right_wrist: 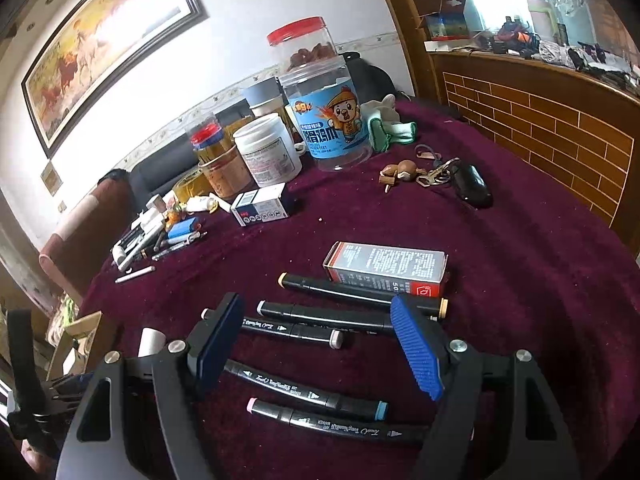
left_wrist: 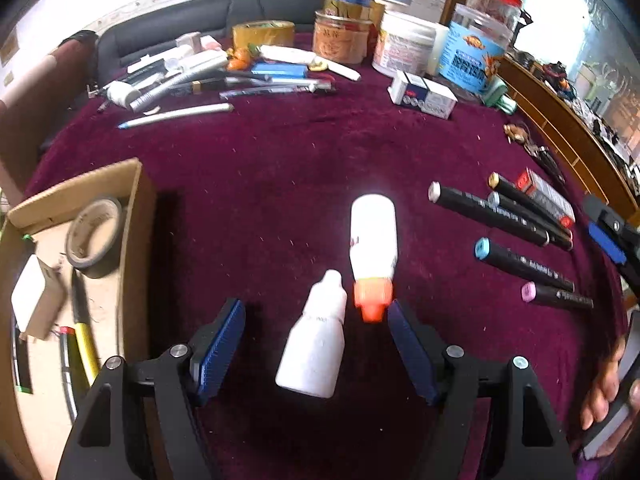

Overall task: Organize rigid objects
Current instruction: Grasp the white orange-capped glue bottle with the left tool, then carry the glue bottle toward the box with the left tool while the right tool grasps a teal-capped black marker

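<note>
My left gripper (left_wrist: 316, 316) is open over the maroon cloth, and a small white dropper bottle (left_wrist: 316, 344) lies between its blue pads. A white bottle with an orange cap (left_wrist: 374, 248) lies just beyond, its cap near the right pad. Several black markers (left_wrist: 520, 232) lie to the right. My right gripper (right_wrist: 320, 320) is open and empty above those black markers (right_wrist: 320, 396); a grey and red box (right_wrist: 386, 266) lies behind them. The right gripper's tip shows at the edge of the left wrist view (left_wrist: 608, 236).
A cardboard box (left_wrist: 132, 216) at the left holds a tape roll (left_wrist: 94, 236), a white block and pens. Pens, jars (right_wrist: 332, 120), a blue-white carton (right_wrist: 262, 204) and keys (right_wrist: 436, 174) crowd the far side of the table. A wooden partition (right_wrist: 540, 120) stands at the right.
</note>
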Available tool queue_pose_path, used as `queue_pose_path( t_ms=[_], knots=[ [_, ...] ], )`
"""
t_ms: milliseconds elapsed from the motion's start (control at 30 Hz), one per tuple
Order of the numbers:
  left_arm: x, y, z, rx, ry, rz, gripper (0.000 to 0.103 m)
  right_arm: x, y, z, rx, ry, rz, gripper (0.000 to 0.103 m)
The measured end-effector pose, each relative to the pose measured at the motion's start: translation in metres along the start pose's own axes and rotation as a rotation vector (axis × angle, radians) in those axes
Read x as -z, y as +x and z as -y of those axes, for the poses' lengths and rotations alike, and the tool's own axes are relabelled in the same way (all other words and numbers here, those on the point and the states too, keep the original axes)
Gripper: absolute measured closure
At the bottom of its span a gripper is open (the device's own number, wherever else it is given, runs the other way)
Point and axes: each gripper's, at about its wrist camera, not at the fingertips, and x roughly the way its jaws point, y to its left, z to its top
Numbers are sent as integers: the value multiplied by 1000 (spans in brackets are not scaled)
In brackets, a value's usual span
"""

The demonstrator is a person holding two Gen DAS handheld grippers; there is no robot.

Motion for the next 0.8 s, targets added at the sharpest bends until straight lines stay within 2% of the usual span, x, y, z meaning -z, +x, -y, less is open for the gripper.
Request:
queue_pose_path(
  t_ms=[33,100,133,267,367,500,567,633,700,800],
  knots=[
    [2,0,1,12,9,6,39,0,1,1,3,0,-1,28],
    [3,-1,8,2,36,25,70,0,3,4,11,10,-8,28],
    [3,-1,10,4,39,24,76,0,4,4,15,13,-11,28],
    [11,-15,13,54,26,37,76,0,9,11,26,29,-26,28],
    [19,-37,12,96,0,74,76,1,11,16,-11,55,-46,28],
    [37,-78,9,137,-17,151,76,2,10,30,-75,131,-64,28],
    [49,-100,4,157,-22,185,76,3,7,36,-78,167,-67,28],
    [61,-119,-2,173,-31,211,75,4,7,37,-90,176,-115,28],
    [72,-135,-10,184,-36,240,75,7,4,35,-104,157,-161,28],
    [88,-150,-20,188,-46,275,75,11,4,18,-99,10,-237,28]
  ],
)
